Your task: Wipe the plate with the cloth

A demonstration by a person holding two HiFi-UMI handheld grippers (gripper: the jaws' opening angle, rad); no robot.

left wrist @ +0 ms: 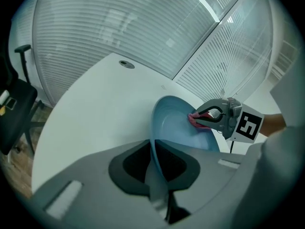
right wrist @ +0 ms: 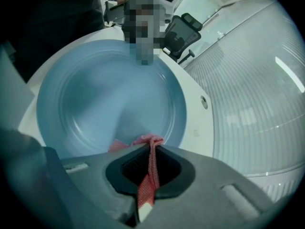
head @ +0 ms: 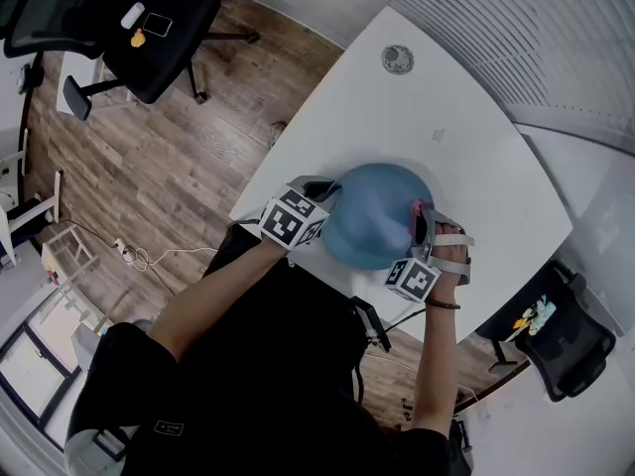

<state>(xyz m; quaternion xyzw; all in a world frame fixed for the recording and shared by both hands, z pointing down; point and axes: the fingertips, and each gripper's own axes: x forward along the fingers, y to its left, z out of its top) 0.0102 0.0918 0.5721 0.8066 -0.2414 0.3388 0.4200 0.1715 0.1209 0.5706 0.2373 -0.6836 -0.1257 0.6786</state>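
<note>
A round blue plate (head: 372, 228) is held tilted above the near edge of the white table (head: 446, 117). My left gripper (head: 327, 201) is shut on the plate's left rim, which runs edge-on between its jaws (left wrist: 155, 161). My right gripper (head: 422, 224) is at the plate's right side, shut on a red cloth (head: 415, 211). In the right gripper view the cloth (right wrist: 151, 168) is pinched between the jaws, and its bunched end lies against the plate's inner face (right wrist: 105, 94) near the rim. From the left gripper view the cloth (left wrist: 194, 119) touches the plate's far edge.
A round cable grommet (head: 397, 59) sits in the table's far part. Black office chairs stand at the upper left (head: 149, 28) and lower right (head: 566, 335). A power strip with its cable (head: 139, 258) lies on the wooden floor at the left. A ribbed white wall (head: 536, 38) borders the table.
</note>
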